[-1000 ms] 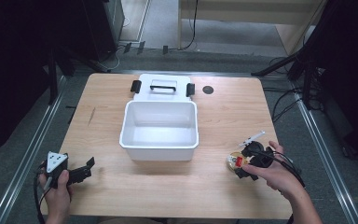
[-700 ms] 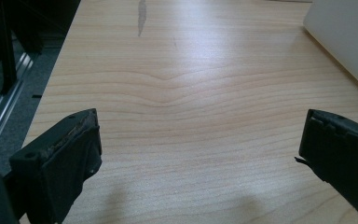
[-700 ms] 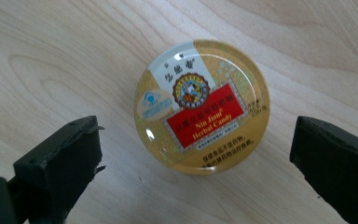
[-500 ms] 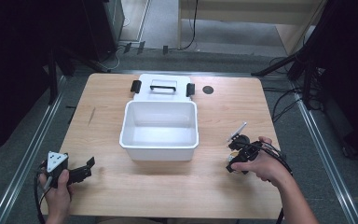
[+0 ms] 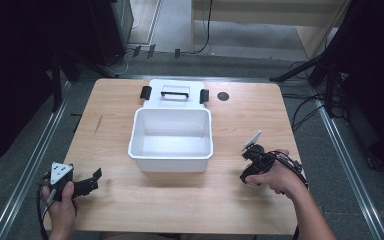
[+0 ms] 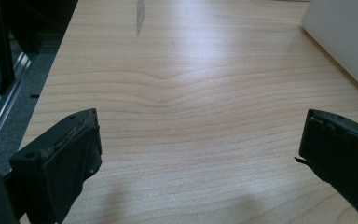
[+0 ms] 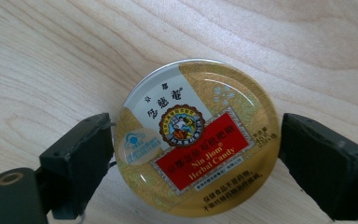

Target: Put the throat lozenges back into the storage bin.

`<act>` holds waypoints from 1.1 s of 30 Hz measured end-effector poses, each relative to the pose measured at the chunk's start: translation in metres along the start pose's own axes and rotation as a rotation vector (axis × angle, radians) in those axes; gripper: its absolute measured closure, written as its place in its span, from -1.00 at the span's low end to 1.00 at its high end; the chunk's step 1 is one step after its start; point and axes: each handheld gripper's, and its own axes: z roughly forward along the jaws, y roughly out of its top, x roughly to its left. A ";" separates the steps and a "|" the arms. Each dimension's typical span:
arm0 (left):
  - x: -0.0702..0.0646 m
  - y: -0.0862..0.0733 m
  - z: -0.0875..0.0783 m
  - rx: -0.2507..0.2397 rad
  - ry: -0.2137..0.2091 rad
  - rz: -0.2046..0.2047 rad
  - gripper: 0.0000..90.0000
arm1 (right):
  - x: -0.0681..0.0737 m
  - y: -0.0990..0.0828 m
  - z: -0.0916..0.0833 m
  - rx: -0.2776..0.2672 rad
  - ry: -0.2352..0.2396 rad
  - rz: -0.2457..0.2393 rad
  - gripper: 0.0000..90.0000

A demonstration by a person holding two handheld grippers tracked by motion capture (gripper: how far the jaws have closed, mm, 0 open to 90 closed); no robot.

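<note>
Shifted toward the table's near edge since a second ago, the person's right gripper (image 5: 246, 176) now sits lower on the wooden table (image 5: 190, 210), to the right of the white bin (image 5: 171, 134). Seen from the right gripper view, its black jaws have just been closing around a round gold candy tin (image 7: 196, 135) that lies flat on the wood; the left pad meets the tin's rim and the right pad stands at its edge, so the claw appears to grasp the tin. Across the table, at the near left corner, the left gripper (image 5: 96, 179) rests in the other hand, its jaws spread wide over bare wood. Behind the bin lies its white lid (image 5: 174, 93) with black latches
</note>
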 end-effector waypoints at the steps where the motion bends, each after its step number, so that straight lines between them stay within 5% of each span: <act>1: 0.000 0.000 0.000 0.000 -0.001 0.001 -1.00 | 0.000 0.000 0.001 0.003 -0.001 0.001 -0.71; 4: 0.000 0.000 0.000 0.000 -0.002 -0.001 -1.00 | -0.001 -0.001 0.004 0.011 0.001 0.006 -0.56; 15: 0.000 0.000 0.000 0.003 -0.001 0.002 -1.00 | -0.004 0.005 -0.010 -0.033 0.002 -0.033 -0.55; 33: 0.000 0.000 0.000 0.005 -0.016 0.010 -1.00 | -0.007 0.031 -0.070 -0.134 0.022 -0.151 -0.55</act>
